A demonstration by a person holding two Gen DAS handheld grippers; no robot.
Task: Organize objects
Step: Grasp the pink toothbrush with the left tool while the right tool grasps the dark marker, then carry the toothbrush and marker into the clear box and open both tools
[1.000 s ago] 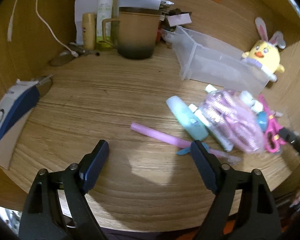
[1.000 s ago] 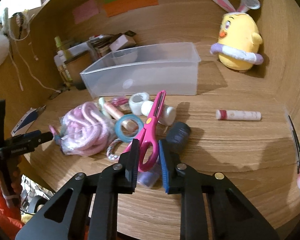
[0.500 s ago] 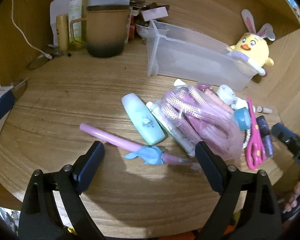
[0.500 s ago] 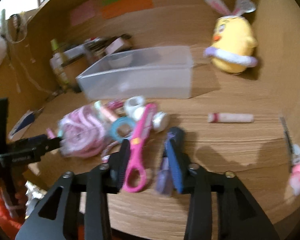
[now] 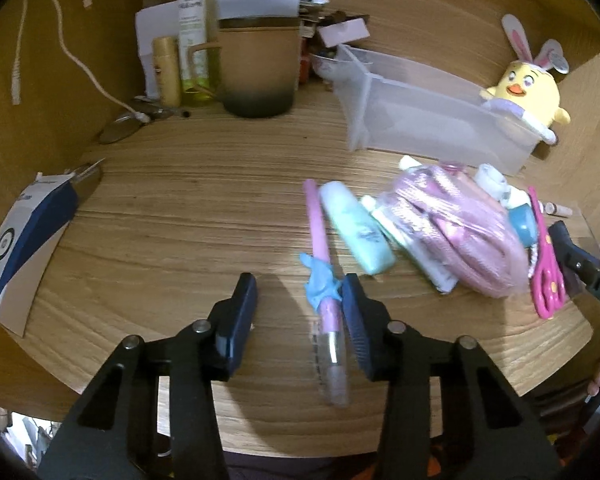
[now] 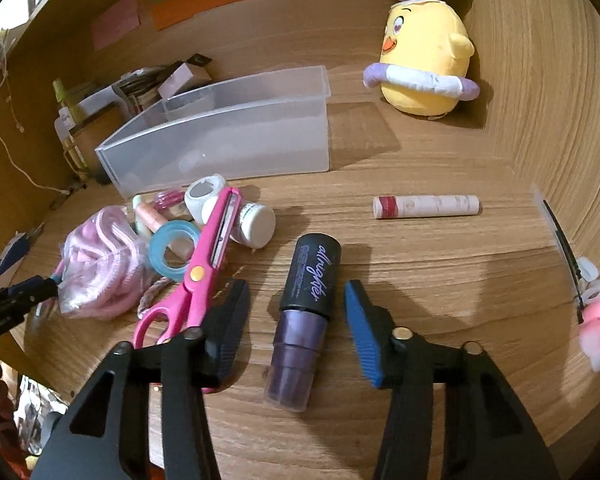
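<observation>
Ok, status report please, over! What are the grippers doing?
Left gripper closing around pink pen. Right gripper closing around purple bottle, pads not touching. Scissors beside its left finger. Bin empty.

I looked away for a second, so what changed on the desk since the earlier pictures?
The pink pen swung from lying crosswise to pointing away, now between the closing left tool. The right tool let go of the purple bottle and is closing again. Bin and plush chick stayed.
</observation>
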